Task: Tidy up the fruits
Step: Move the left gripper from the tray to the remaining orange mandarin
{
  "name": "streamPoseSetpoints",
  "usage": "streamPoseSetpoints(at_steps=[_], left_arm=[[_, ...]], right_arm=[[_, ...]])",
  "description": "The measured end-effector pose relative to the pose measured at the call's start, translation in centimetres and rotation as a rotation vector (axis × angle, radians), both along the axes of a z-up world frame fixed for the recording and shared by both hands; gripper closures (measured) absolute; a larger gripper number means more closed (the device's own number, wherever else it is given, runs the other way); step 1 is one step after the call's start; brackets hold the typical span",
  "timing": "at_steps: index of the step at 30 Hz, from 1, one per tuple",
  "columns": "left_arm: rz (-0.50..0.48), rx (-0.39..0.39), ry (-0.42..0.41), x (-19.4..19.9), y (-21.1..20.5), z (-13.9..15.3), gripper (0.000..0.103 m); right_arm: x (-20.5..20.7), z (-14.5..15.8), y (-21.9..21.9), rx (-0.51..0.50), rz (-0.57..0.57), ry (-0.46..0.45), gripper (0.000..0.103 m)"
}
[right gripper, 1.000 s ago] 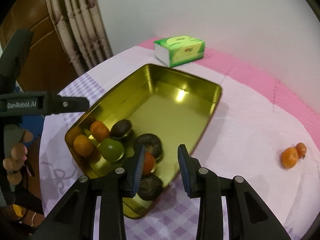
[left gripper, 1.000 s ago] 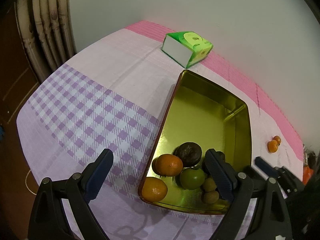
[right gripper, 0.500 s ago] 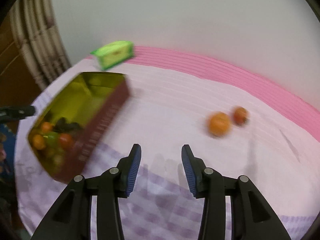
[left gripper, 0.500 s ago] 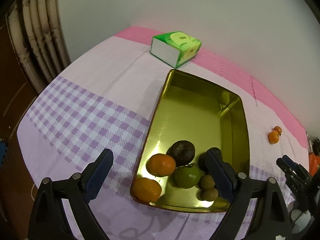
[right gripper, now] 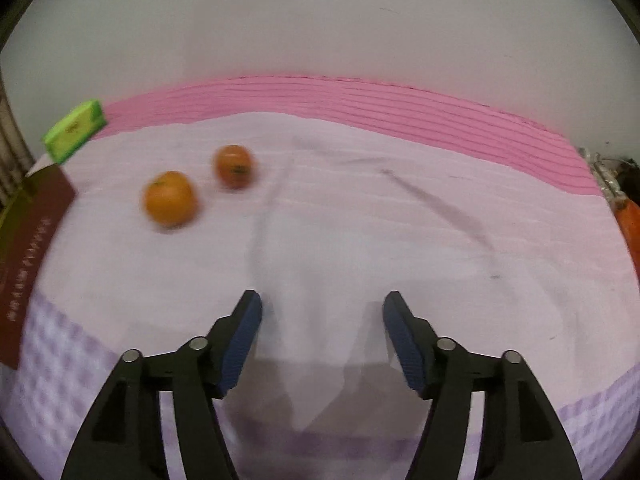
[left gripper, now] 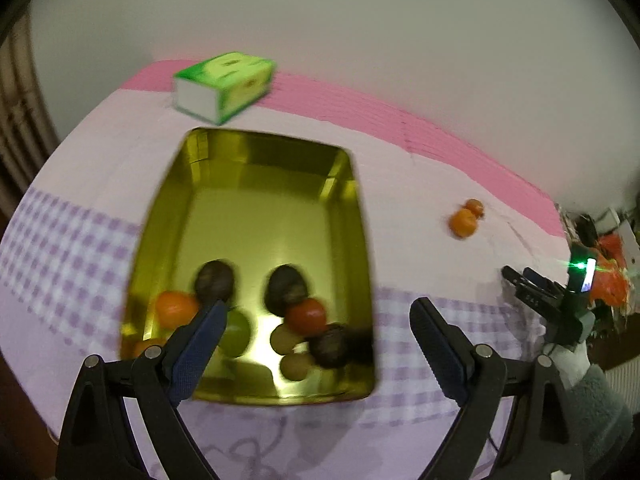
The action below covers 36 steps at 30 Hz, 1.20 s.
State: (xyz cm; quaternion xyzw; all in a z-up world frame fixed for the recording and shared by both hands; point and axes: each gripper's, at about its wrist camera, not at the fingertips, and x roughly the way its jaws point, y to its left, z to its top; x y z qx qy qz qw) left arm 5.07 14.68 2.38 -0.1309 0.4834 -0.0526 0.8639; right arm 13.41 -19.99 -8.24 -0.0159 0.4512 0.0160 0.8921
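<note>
Glossy metal tray (left gripper: 360, 240), matt tablecloth (left gripper: 420, 208)

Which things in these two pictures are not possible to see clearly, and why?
- Print on the tin's side, right wrist view: blurred, cut by the left edge.
- Fruit in the tin's near corner, left wrist view: hidden behind the left tool's finger.
- Orange clutter past the table, left wrist view: blurred, at the edge.

The gold tray (left gripper: 256, 196) is seen on the tablecloth (left gripper: 80, 208); fruits are gathered at its near end, the left gripper (left gripper: 316, 332) is held wide open above them, and two oranges (left gripper: 464, 220) are placed to its right.
</note>
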Motion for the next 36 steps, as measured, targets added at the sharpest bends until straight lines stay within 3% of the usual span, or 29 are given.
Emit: streamPoseSetpoints(at_steps=[5, 9, 13, 23, 34, 36], left_arm=[[-0.061, 0.059, 0.001, 2.5, -4.5, 0.3, 0.012], [-0.108, 0.073, 0.018, 4.7, -7.7, -0.2, 0.012], [-0.127, 0.071, 0.024, 7.0, -11.0, -1.0, 0.012], [-0.182, 0.09, 0.02, 10.4, -17.1, -3.1, 0.012], [-0.199, 0.086, 0.007, 13.1, -20.2, -5.4, 0.013], [-0.207, 0.091, 0.017, 13.6, -20.7, -5.8, 0.017]], right_arm=[[0.9, -0.1, -2.5, -0.026, -0.016, -0.006, 0.02], [1.5, -0.9, -4.4, 0.032, -0.043, 0.027, 0.008], [1.7, -1.1, -4.8, 0.029, -0.041, 0.023, 0.0], [1.6, -1.5, -5.5, 0.028, -0.02, 0.009, 0.0], [1.5, -1.4, -5.2, 0.027, -0.022, 0.009, 0.0], [1.5, -1.4, -5.2, 0.027, -0.022, 0.009, 0.0]])
